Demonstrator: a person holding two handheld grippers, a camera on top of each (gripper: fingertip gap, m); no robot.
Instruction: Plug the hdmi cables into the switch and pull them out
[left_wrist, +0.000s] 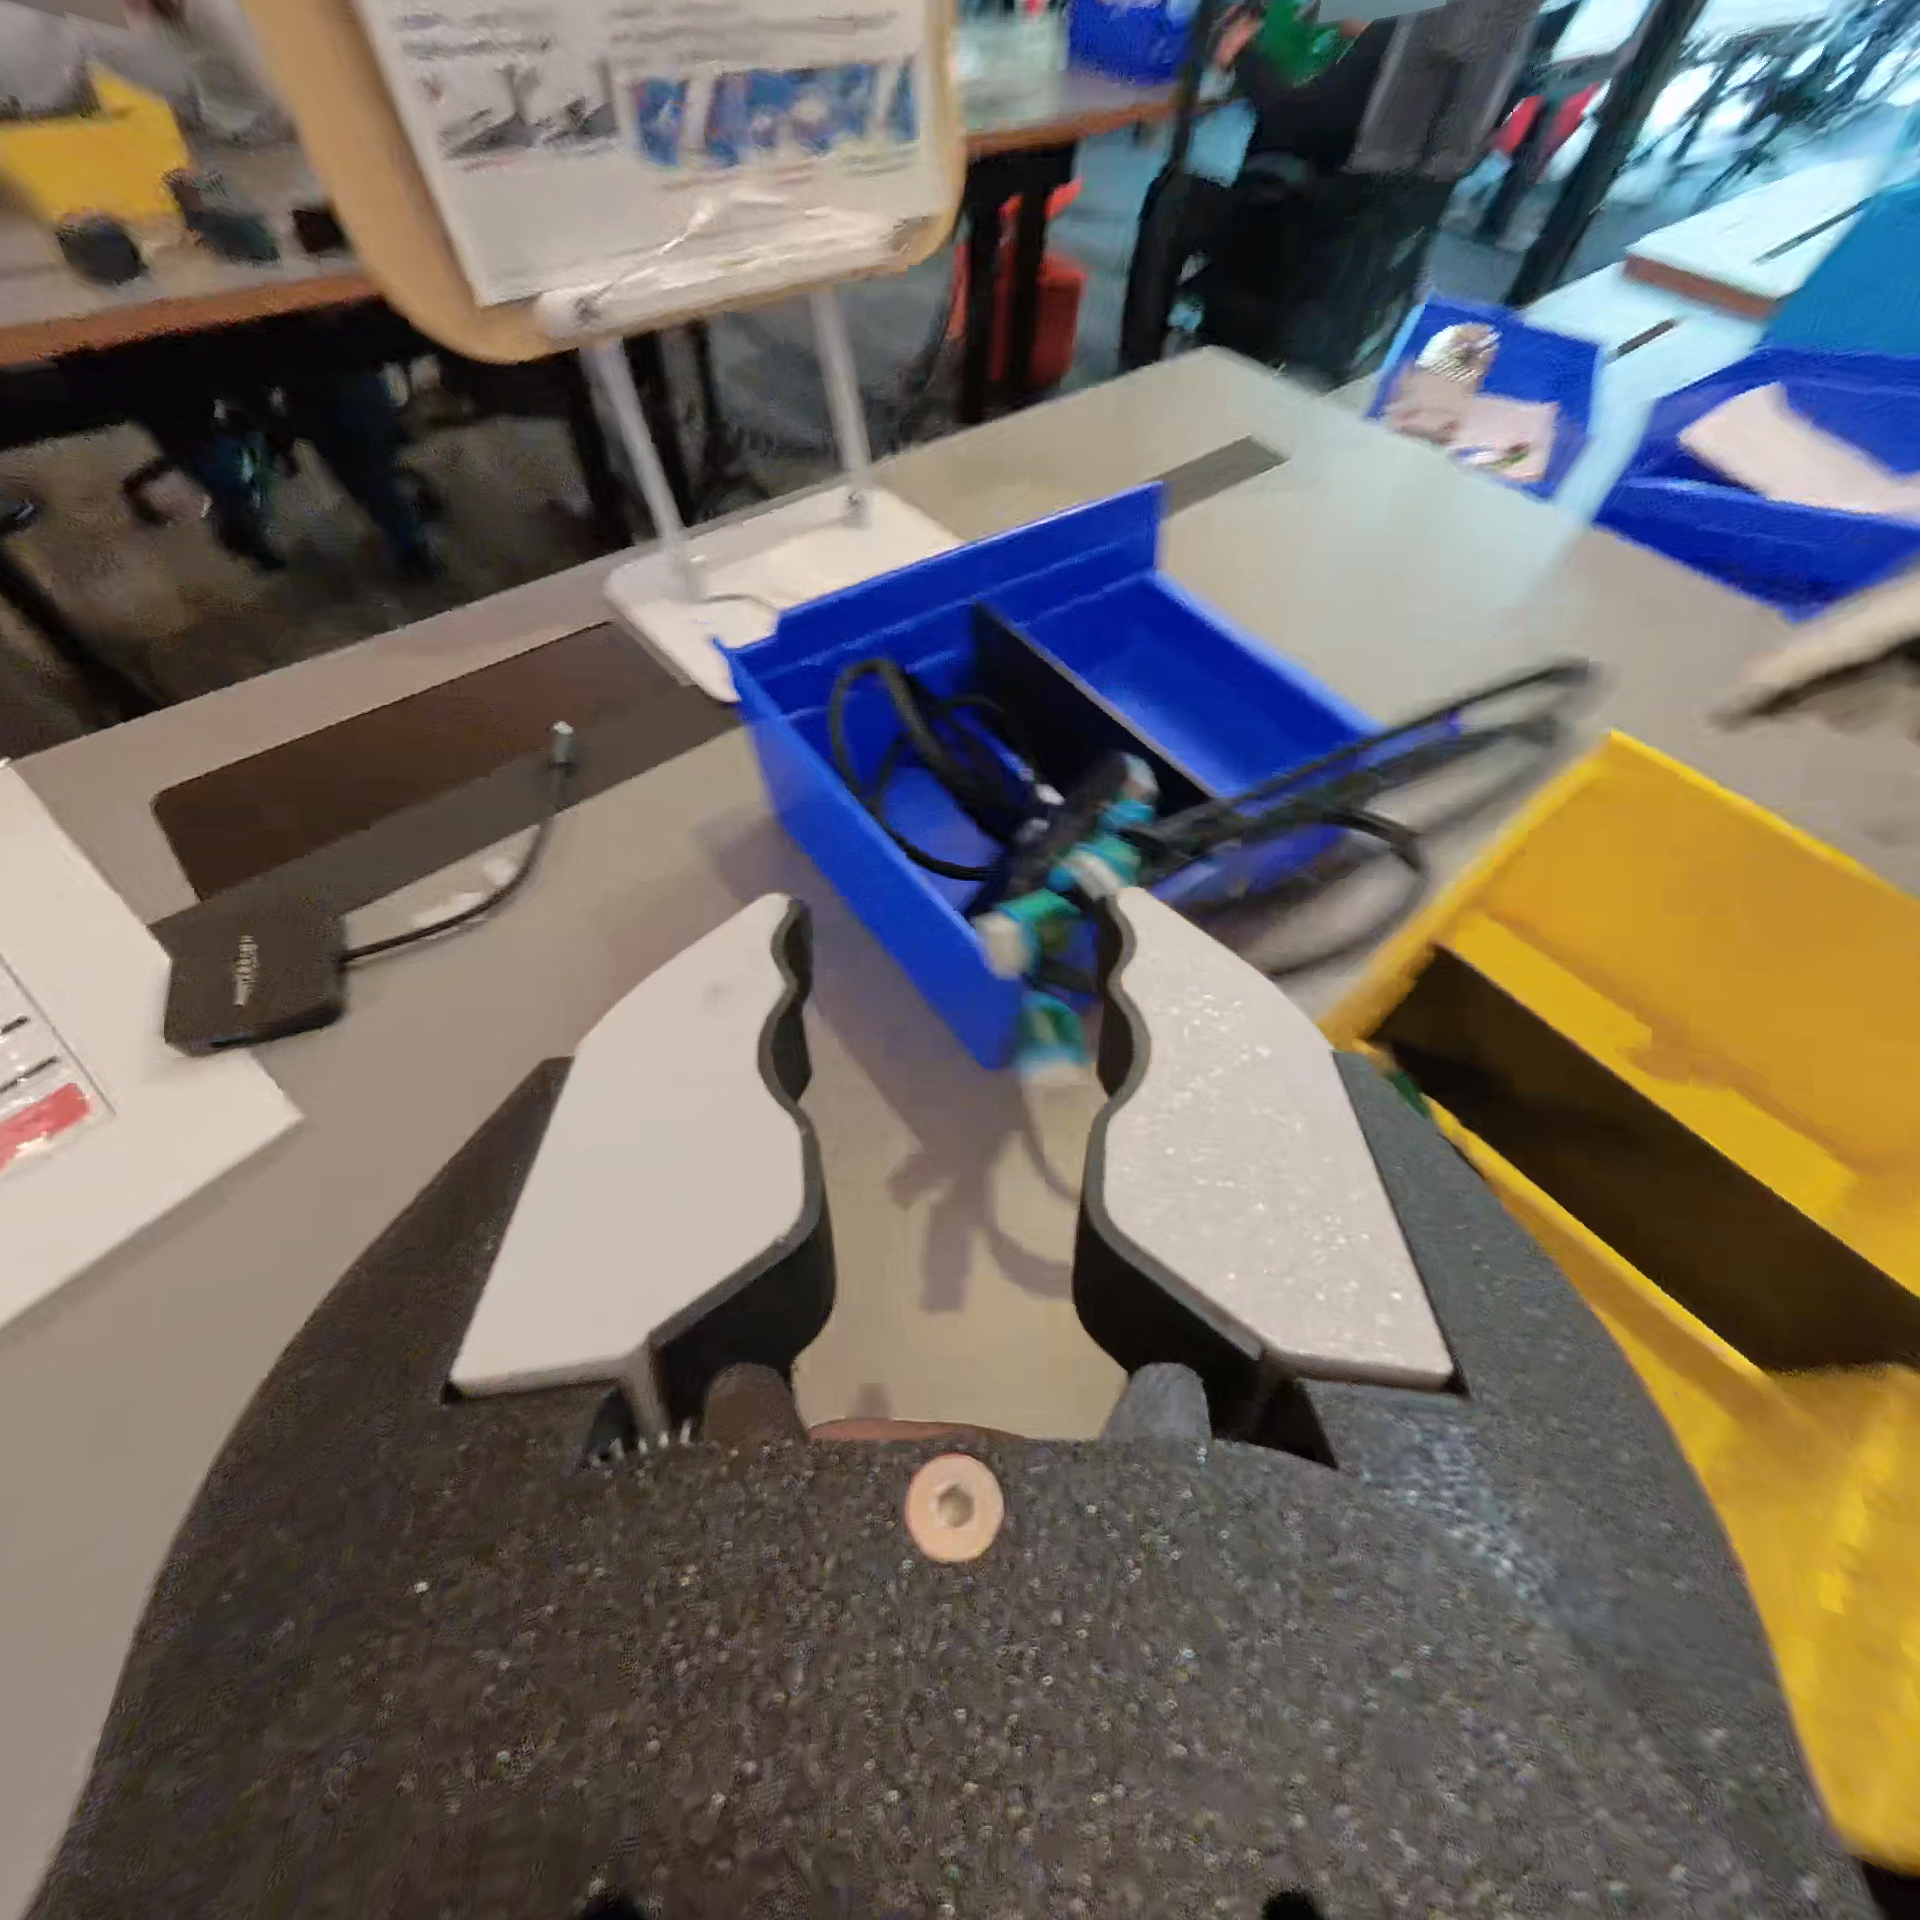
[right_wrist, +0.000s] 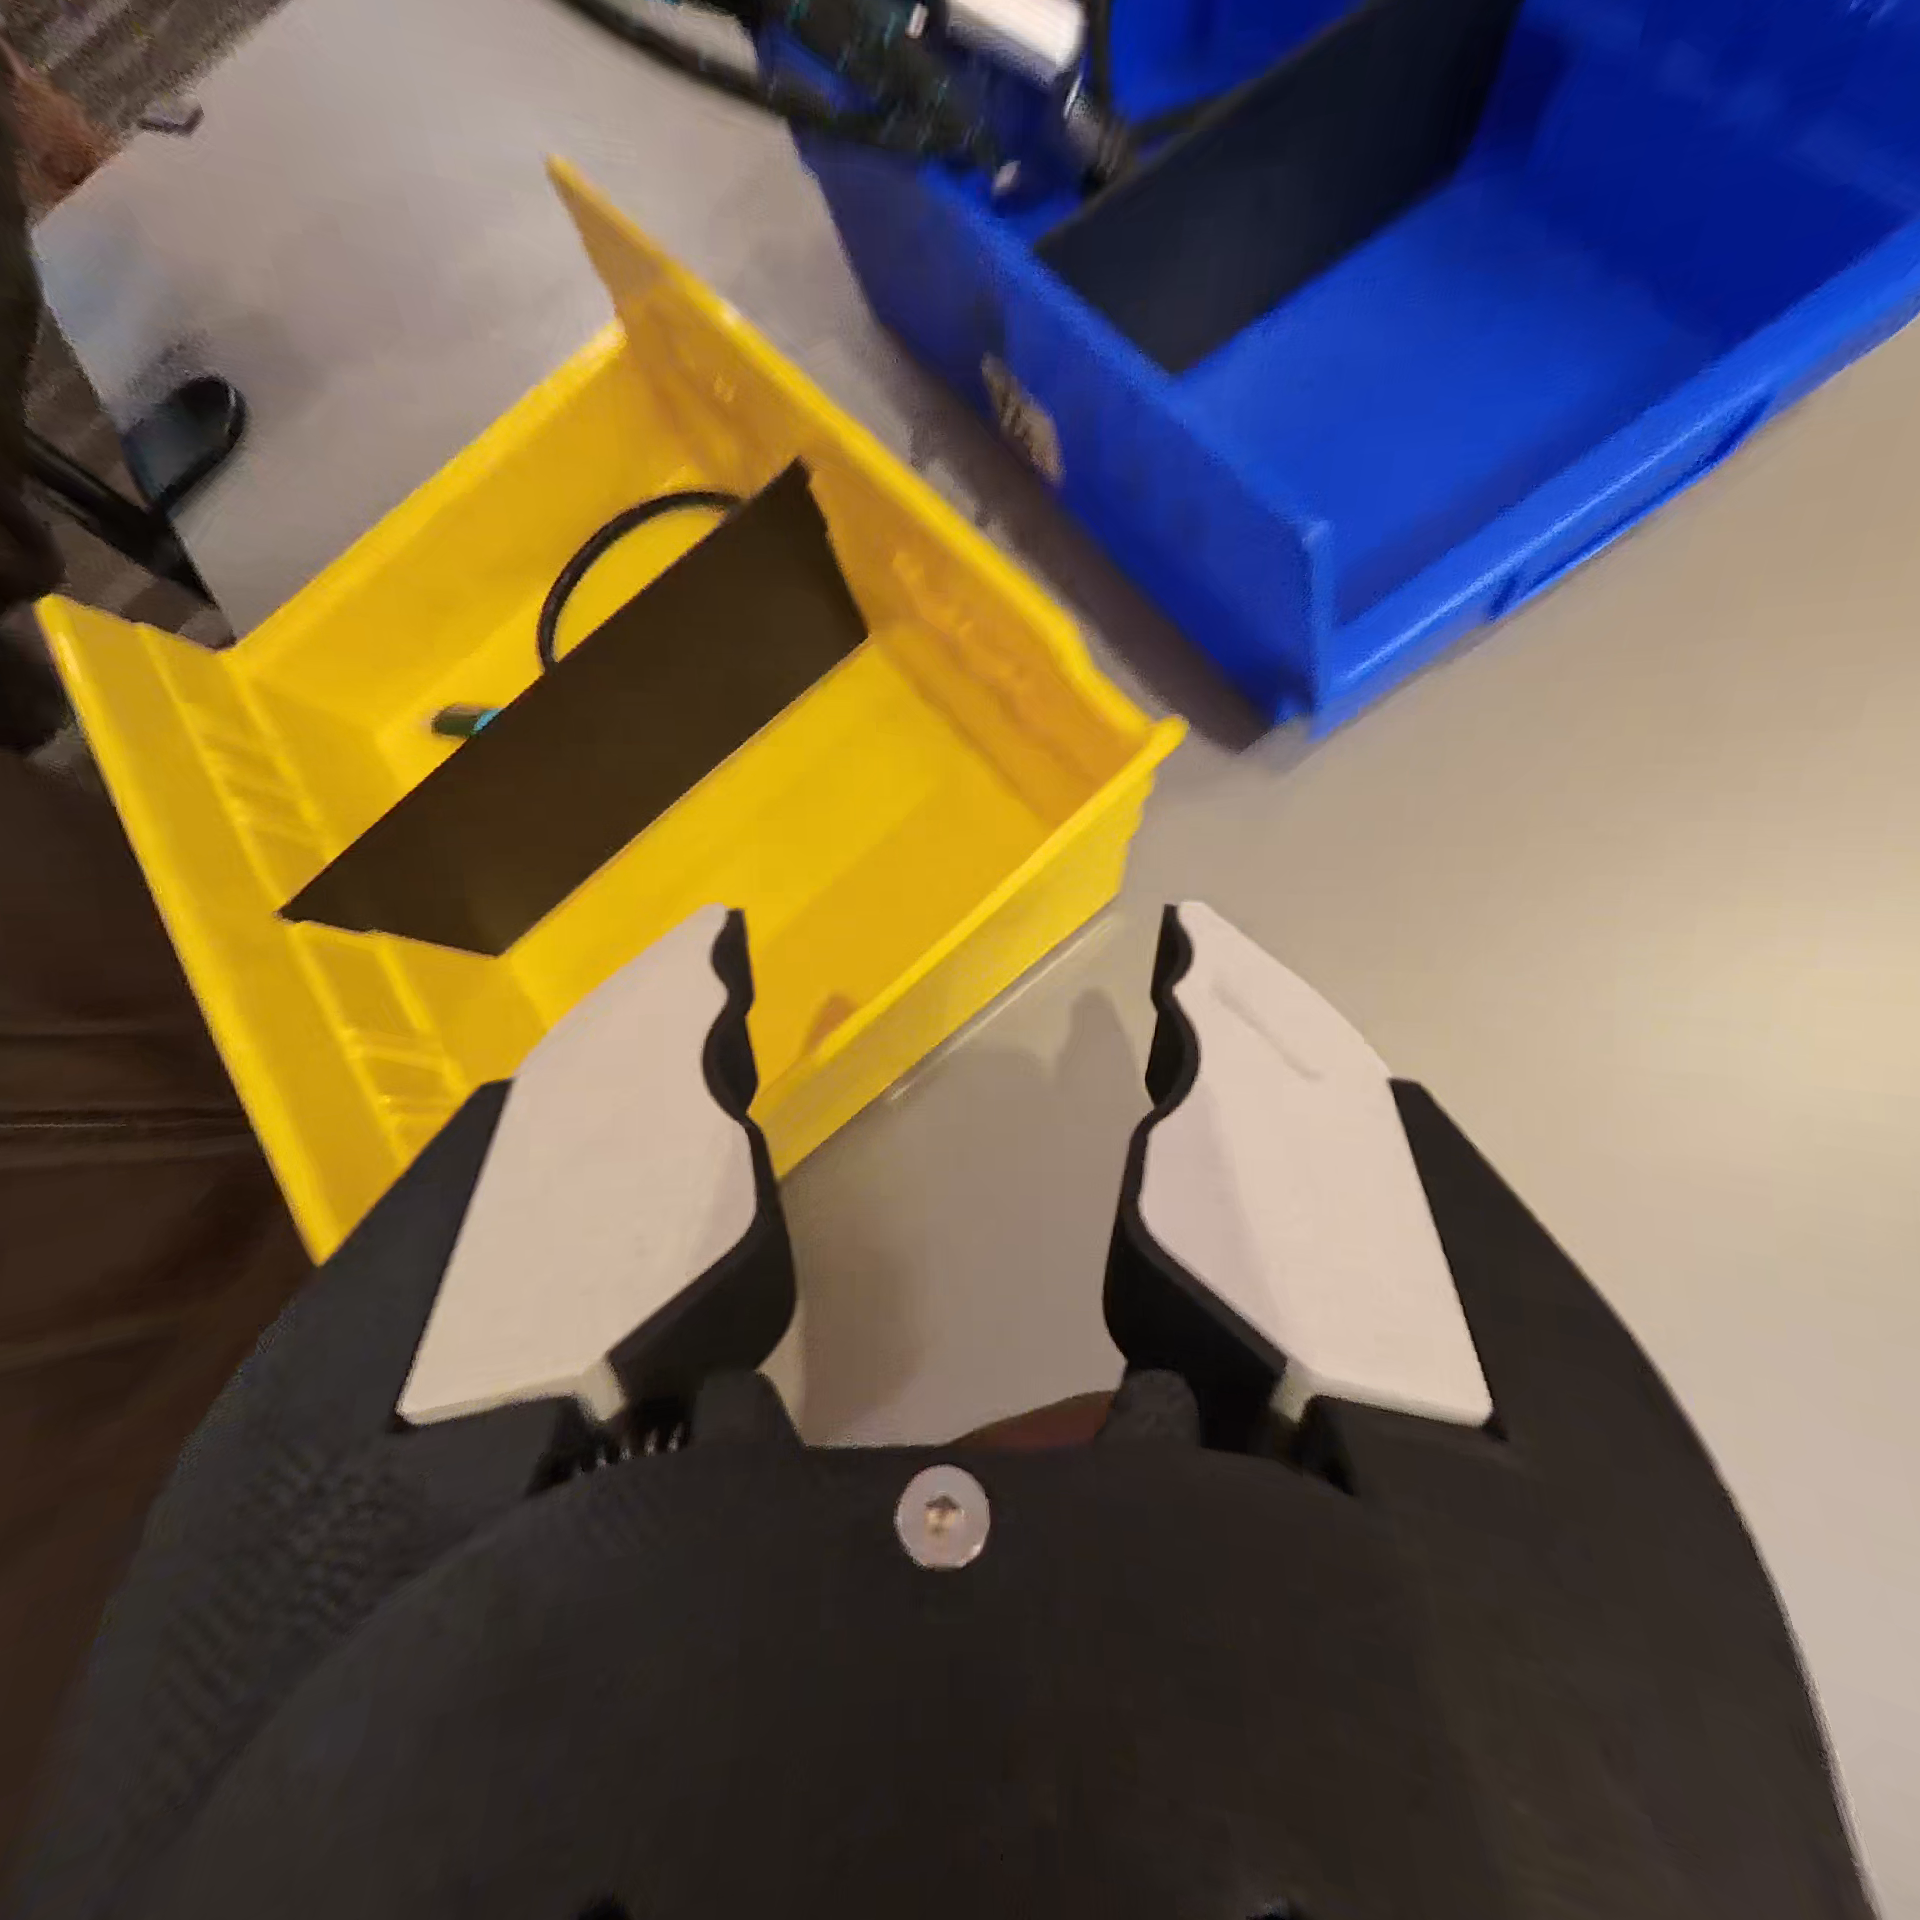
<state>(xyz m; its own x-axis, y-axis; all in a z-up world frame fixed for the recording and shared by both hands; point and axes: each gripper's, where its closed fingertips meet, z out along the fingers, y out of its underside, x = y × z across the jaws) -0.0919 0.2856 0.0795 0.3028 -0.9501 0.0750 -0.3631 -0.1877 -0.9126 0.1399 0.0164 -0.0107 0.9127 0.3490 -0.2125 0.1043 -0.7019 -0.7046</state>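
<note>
Both of my handheld two-finger grippers stand open with nothing between their pads. My left gripper (left_wrist: 951, 914) has its grey fingers moderately spread above the grey tabletop (left_wrist: 520, 1091). Just beyond its right fingertip (left_wrist: 1132, 914), a blurred tangle of black cables with teal and white connectors (left_wrist: 1070, 883) spills over the near end of a blue plastic bin with a black divider (left_wrist: 883, 883). The connectors sit close to that fingertip; I cannot tell whether they touch it. The bin's far compartment looks bare. To the left lie a flat black box with a thin cable (left_wrist: 255, 971) and a white printed sheet (left_wrist: 125, 1101); behind the bin stands a white sign holder (left_wrist: 769, 582).

My right gripper (right_wrist: 951, 914) is spread wider, hovering over the near wall of a yellow plastic bin with a black divider (right_wrist: 1039, 862). Behind that divider rest a black ring-shaped loop (right_wrist: 623, 540) and a small dark green part (right_wrist: 462, 720), well apart from my fingers. The near yellow compartment holds nothing I can see. The blue bin lies farther off, up and right.
</note>
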